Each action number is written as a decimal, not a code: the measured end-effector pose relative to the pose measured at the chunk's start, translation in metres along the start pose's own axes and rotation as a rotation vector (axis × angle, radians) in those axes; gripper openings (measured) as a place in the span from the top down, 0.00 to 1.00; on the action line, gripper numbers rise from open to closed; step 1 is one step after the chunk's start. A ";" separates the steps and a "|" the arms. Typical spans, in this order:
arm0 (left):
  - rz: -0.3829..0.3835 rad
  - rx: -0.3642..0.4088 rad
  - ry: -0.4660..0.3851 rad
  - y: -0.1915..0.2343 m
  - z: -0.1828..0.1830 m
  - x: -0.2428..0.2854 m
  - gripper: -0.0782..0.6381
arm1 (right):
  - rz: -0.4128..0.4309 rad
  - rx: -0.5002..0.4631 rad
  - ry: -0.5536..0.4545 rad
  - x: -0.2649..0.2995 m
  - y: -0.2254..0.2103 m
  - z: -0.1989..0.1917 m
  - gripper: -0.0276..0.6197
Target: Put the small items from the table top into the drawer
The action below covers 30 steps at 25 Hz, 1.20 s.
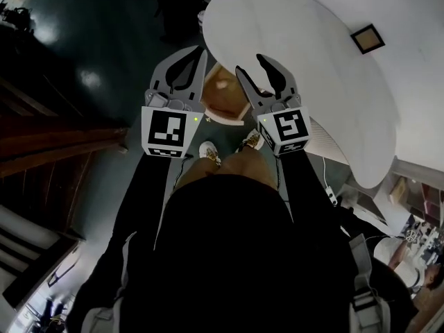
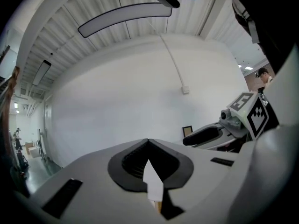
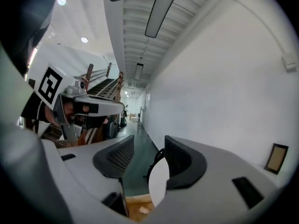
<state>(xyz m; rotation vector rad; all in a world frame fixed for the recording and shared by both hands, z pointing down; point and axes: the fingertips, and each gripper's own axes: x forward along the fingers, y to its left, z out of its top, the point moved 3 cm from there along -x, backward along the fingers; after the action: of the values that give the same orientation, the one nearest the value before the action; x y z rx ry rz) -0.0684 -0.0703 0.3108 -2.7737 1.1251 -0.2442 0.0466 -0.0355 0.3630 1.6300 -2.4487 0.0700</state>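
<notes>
Hovering both grippers above an open drawer

Standing over dark green floor, the person's two shoes [image 1: 210,152] point toward the furniture. Just ahead of them, the left gripper [image 1: 196,54] has its jaws pressed together at the tips. Its own view shows only a hollow between the pads, with nothing in it. The right gripper [image 1: 251,64], close beside it, has its jaws spread with nothing held. Through the gap its view shows floor, a white rim and wood.

Between and beneath the two grippers sits the wooden drawer [image 1: 234,106], pulled open from under the table. One small pale item [image 1: 222,84] lies inside it on the wooden bottom.

Beyond the drawer spreads the round white table [image 1: 312,61], its edge reaching under both sets of jaws. Farther off, at the table's far rim, is a small dark-framed square [image 1: 367,38]. Whether it rests on the top or against the white wall behind cannot be told.
</notes>
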 end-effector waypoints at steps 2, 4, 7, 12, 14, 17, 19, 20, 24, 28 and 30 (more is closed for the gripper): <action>-0.012 -0.012 -0.006 -0.004 0.002 0.002 0.87 | -0.011 0.005 -0.017 -0.008 -0.003 0.008 0.62; -0.016 -0.015 -0.013 -0.007 0.005 0.002 0.87 | -0.015 -0.007 -0.034 -0.014 -0.004 0.014 0.62; -0.012 -0.016 -0.011 -0.009 0.006 0.001 0.87 | -0.006 -0.009 -0.040 -0.019 -0.003 0.016 0.62; -0.005 -0.018 -0.003 -0.007 0.007 0.005 0.87 | -0.006 -0.032 -0.048 -0.019 -0.005 0.017 0.68; -0.001 -0.008 0.003 -0.005 0.007 0.005 0.87 | -0.001 -0.035 -0.051 -0.020 -0.004 0.018 0.75; 0.016 -0.005 0.012 -0.003 0.006 0.004 0.87 | 0.010 -0.046 -0.051 -0.021 -0.002 0.024 0.91; 0.018 -0.002 0.017 -0.003 0.005 0.004 0.87 | 0.009 -0.050 -0.047 -0.021 -0.004 0.025 0.91; 0.017 -0.001 0.019 -0.003 0.005 0.004 0.87 | 0.009 -0.049 -0.046 -0.021 -0.004 0.026 0.91; 0.014 0.000 0.024 -0.004 0.003 0.003 0.87 | 0.013 -0.043 -0.062 -0.020 -0.006 0.030 0.91; 0.011 -0.001 0.023 -0.005 0.003 0.003 0.87 | 0.011 -0.016 -0.070 -0.022 -0.007 0.034 0.92; 0.013 0.001 0.018 -0.004 0.005 0.003 0.87 | 0.004 -0.030 -0.078 -0.024 -0.008 0.032 0.91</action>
<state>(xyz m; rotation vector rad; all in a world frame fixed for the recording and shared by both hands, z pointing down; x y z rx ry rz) -0.0625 -0.0693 0.3068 -2.7683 1.1464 -0.2684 0.0584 -0.0220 0.3262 1.6447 -2.4977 -0.0298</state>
